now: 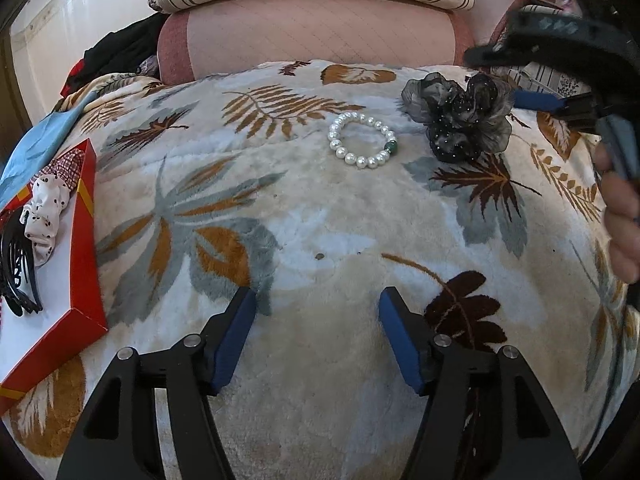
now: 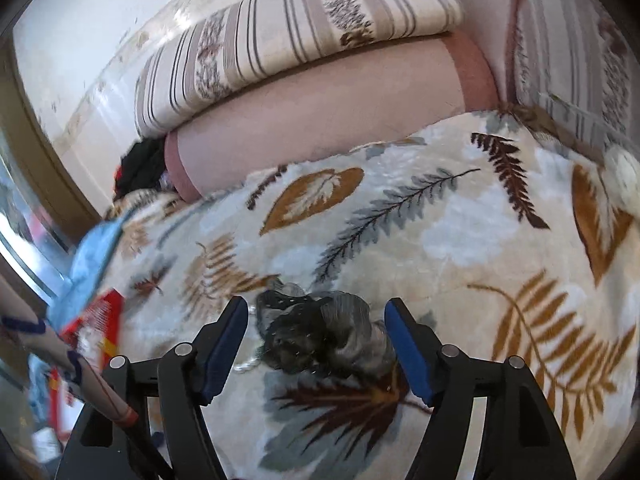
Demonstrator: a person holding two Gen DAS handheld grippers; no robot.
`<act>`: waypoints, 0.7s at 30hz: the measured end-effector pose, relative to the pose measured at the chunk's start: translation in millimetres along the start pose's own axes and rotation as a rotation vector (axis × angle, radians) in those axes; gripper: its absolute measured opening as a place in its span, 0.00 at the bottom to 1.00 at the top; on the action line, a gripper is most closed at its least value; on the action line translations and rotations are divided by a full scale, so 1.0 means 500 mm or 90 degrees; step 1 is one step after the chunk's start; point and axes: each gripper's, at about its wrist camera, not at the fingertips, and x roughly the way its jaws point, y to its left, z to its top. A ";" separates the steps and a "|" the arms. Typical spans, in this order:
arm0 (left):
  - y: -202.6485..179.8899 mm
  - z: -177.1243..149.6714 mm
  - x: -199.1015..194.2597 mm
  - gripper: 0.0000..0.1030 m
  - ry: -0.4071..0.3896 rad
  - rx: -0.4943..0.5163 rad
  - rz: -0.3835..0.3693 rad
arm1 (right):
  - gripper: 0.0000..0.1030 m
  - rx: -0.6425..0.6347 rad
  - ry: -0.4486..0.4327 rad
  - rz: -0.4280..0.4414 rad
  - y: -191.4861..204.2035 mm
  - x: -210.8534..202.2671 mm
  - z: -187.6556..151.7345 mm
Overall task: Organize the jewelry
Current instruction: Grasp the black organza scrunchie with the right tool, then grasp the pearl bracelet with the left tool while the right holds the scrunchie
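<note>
A pearl bracelet (image 1: 362, 141) with one green bead lies on the leaf-patterned blanket (image 1: 320, 220). A black and grey gauze flower scrunchie (image 1: 460, 114) lies to its right. My left gripper (image 1: 317, 332) is open and empty, low over the blanket, well short of the bracelet. My right gripper (image 2: 316, 340) is open with the scrunchie (image 2: 320, 336) between its fingers; the jaws do not touch it. The right gripper also shows in the left wrist view (image 1: 560, 76) at the upper right, just beyond the scrunchie.
A red box (image 1: 82, 280) with a white inside lies at the left, holding a dotted white scrunchie (image 1: 42, 216), a checked scrunchie and black hair combs (image 1: 16, 272). Pink bolsters (image 1: 308, 40) and striped pillows lie behind. Blue cloth (image 1: 40, 140) lies at far left.
</note>
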 end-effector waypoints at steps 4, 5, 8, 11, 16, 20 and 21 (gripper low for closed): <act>-0.001 0.000 0.001 0.63 0.000 0.003 0.003 | 0.72 -0.019 0.043 -0.010 -0.001 0.052 -0.024; -0.002 0.001 0.001 0.63 0.000 0.004 0.003 | 0.66 -0.023 0.053 -0.011 -0.001 0.060 -0.028; -0.003 0.000 0.001 0.64 0.000 0.005 0.005 | 0.45 -0.019 0.069 -0.008 -0.006 0.072 -0.037; -0.002 0.000 0.000 0.64 0.000 0.005 0.004 | 0.30 0.008 0.084 0.009 -0.018 0.076 -0.046; -0.001 0.001 0.001 0.64 0.000 0.004 0.002 | 0.21 0.057 0.079 0.029 -0.033 0.061 -0.045; -0.001 0.001 0.001 0.64 0.001 0.005 0.004 | 0.21 0.076 0.065 0.045 -0.035 0.044 -0.041; -0.001 0.001 0.001 0.64 0.001 0.005 0.004 | 0.21 0.077 0.061 0.046 -0.035 0.041 -0.040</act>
